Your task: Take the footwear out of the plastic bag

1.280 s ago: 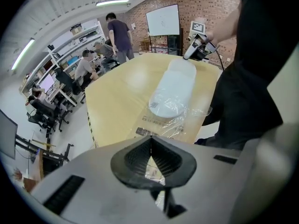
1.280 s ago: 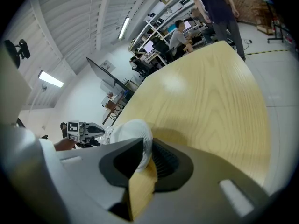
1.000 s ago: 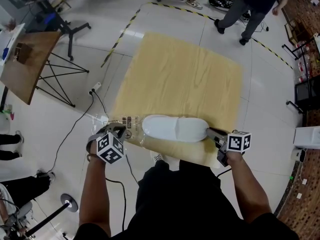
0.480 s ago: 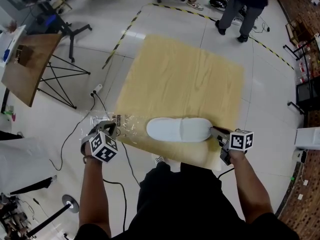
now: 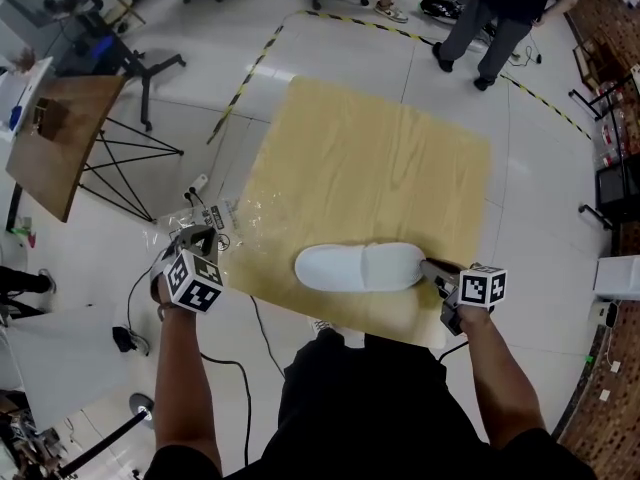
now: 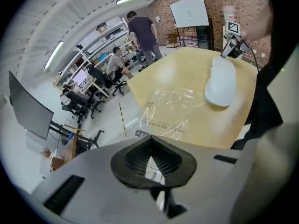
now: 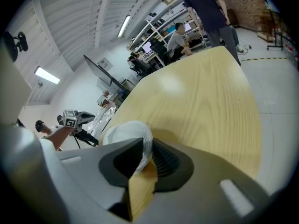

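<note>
At the near edge of the table [image 5: 380, 158], head view: white slipper [image 5: 362, 266] lies flat, long axis running left to right, roughly parallel to that edge. Right gripper [image 5: 430, 267] sits at its right-hand end. Left gripper [image 5: 197, 238] is off the table's left corner, with the clear plastic bag [image 5: 240, 230] trailing from it towards the slipper's left end. Slipper sits between the two tools, and the right one is the nearer.

Left gripper view: jaws fully closed, thin film of the bag [image 6: 170, 108] pinched between them. Film spreads over the table corner and ends just beside the slipper [image 6: 220, 80]; cannot tell whether they touch. No part of the slipper appears inside the film.

Right gripper view: jaws partly apart, clamped on the slipper's [image 7: 128, 132] nearest end, white fabric filling the gap between the pads. Slipper points straight away from this tool, towards the left gripper [image 7: 86, 119].

Judgement: slipper looks out of the bag. Any further separation runs along the slipper's long axis, bag going left and slipper held by the right tool
</note>
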The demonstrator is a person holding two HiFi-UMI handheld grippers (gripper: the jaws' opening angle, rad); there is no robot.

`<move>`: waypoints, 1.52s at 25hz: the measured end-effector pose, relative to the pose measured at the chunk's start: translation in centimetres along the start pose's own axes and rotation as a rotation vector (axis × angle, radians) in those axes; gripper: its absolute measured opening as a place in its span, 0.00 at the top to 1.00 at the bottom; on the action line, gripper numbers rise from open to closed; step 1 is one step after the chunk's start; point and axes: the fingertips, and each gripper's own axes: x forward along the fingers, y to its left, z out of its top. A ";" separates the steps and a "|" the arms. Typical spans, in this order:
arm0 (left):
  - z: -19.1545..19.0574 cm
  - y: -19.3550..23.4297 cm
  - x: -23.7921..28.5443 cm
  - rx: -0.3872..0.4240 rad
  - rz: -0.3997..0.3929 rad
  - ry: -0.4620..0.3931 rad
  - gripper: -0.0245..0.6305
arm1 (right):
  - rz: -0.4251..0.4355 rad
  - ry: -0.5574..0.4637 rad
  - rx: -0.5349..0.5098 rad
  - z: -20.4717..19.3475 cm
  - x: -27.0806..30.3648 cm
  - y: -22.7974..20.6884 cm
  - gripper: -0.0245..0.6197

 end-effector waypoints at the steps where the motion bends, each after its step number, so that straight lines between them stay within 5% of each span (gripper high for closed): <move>1: 0.9 0.1 0.0 -0.006 -0.001 -0.019 0.95 | 0.001 -0.001 0.003 0.0 0.0 0.0 0.86; 8: 10.3 -2.1 1.2 -0.063 -0.071 -0.178 0.95 | 0.016 -0.009 0.009 0.3 0.1 0.4 0.86; 20: 23.7 -11.9 5.0 0.060 -0.234 -0.278 0.95 | 0.069 -0.023 0.034 1.4 2.5 1.9 0.87; 38: 24.9 -14.8 8.5 0.009 -0.294 -0.255 0.90 | 0.070 0.013 0.004 2.5 3.3 2.4 0.86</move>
